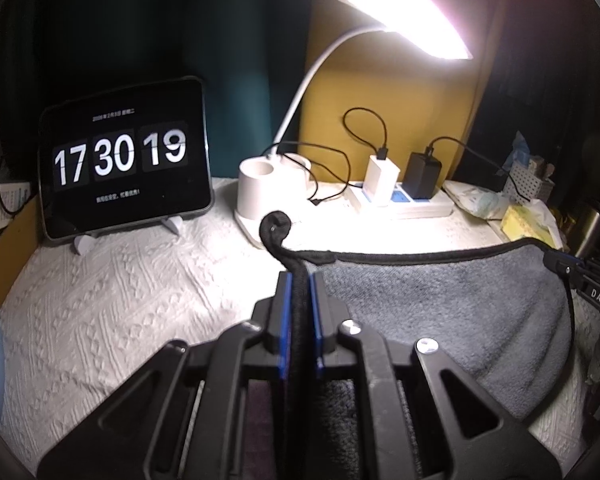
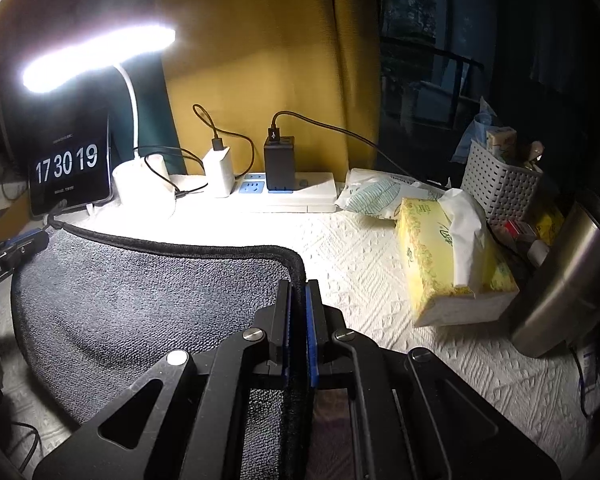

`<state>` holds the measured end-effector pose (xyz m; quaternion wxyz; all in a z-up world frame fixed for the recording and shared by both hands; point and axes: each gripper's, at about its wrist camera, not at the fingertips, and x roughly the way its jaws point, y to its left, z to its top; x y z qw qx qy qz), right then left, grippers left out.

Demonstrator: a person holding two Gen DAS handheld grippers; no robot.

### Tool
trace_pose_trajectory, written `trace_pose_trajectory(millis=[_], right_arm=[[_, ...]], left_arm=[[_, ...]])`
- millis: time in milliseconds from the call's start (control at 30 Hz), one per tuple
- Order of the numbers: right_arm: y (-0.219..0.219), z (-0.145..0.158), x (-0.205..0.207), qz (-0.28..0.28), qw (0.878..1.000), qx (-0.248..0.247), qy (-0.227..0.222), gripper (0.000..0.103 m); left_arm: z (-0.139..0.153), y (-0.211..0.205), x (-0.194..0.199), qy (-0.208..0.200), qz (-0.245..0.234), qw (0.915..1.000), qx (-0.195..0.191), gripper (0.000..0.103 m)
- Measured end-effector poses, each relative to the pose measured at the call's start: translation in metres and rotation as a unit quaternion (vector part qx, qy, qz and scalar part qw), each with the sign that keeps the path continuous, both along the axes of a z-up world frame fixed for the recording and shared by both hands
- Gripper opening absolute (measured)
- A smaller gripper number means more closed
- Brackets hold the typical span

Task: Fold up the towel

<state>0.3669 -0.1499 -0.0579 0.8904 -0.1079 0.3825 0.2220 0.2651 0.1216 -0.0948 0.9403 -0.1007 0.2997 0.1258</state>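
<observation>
A grey towel (image 1: 440, 312) with a black hem hangs stretched between my two grippers above the white textured tablecloth (image 1: 100, 312). My left gripper (image 1: 300, 280) is shut on the towel's left corner, whose black hem curls up past the fingertips. My right gripper (image 2: 299, 286) is shut on the towel's (image 2: 140, 292) right corner. Each gripper shows in the other's view: the right one (image 1: 568, 268) at the right edge, the left one (image 2: 28, 240) at the left edge.
A tablet clock (image 1: 124, 160) stands at the back left. A lit desk lamp (image 1: 260, 192), a power strip (image 1: 400, 204) with chargers, a tissue box (image 2: 448, 264), a white basket (image 2: 500, 188) and a steel flask (image 2: 568, 276) line the back and right.
</observation>
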Motion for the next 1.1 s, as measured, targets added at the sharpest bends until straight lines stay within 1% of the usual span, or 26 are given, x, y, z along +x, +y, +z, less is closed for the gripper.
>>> trace_pose_trajectory(millis=[367,567,933,1000,1100], right_arm=[[0.006,-0.014,0.020,0.000,1.000,-0.006,0.007,0.007],[0.010,-0.027,0.029,0.002,1.000,-0.011,0.017,0.007],[0.016,-0.057,0.044,0.002,0.999,-0.025,0.048,0.007],[0.017,-0.062,0.046,0.001,0.998,-0.029,0.055,0.007],[0.020,-0.069,0.047,-0.002,0.997,-0.046,0.059,0.007]], left_arm=[[-0.012,0.009,0.023,0.010,-0.001,0.9999,-0.002,0.009],[-0.023,0.013,0.033,0.022,0.000,0.9998,-0.005,0.009],[-0.051,0.020,0.051,0.063,0.000,0.9979,-0.016,0.009],[-0.057,0.020,0.054,0.076,-0.001,0.9969,-0.021,0.009],[-0.068,0.025,0.059,0.094,-0.002,0.9946,-0.042,0.009]])
